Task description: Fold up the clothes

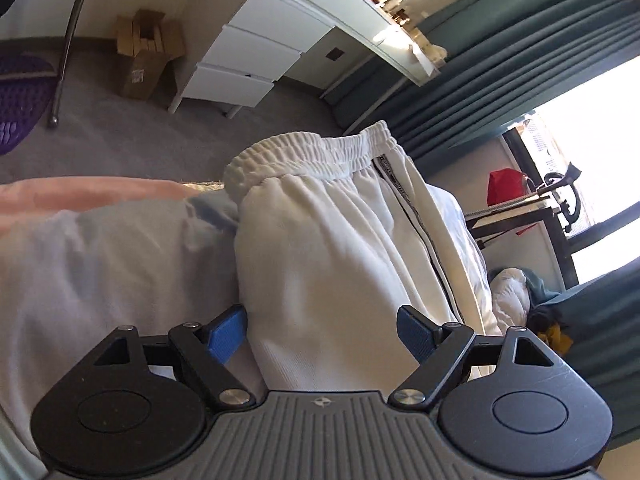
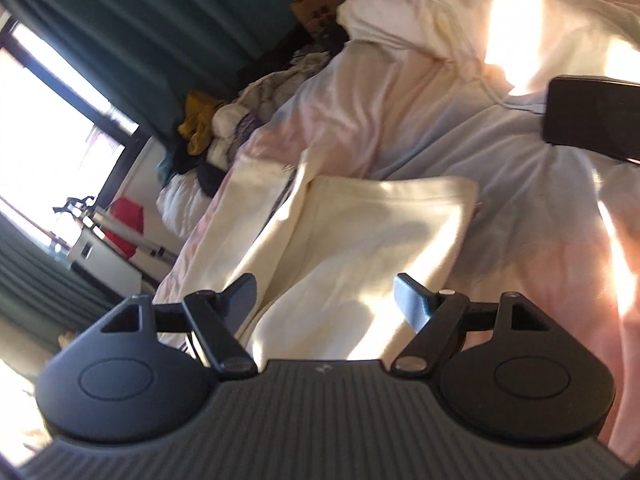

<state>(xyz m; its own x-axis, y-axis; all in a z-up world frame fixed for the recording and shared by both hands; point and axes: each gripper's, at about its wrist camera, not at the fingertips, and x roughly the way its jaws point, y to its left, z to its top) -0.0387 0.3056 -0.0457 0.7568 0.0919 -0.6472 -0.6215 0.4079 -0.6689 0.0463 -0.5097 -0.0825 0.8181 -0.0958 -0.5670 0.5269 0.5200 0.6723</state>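
Note:
White track pants (image 1: 328, 248) with an elastic waistband (image 1: 312, 152) and a dark side stripe lie on the bed (image 1: 100, 264). My left gripper (image 1: 322, 326) is open, its blue pads on either side of the pants' near fabric, not clamped. In the right wrist view the same cream-white pants (image 2: 360, 236) lie folded on the bedding (image 2: 520, 208), the leg end pointing away. My right gripper (image 2: 324, 296) is open just above the near part of the pants, holding nothing.
A white drawer desk (image 1: 256, 56) and cardboard box (image 1: 146, 56) stand on grey carpet. Teal curtains (image 1: 500, 64) flank a bright window. A pile of clothes (image 2: 208, 136) lies beside the bed. A black device (image 2: 592, 112) rests on the bedding at right.

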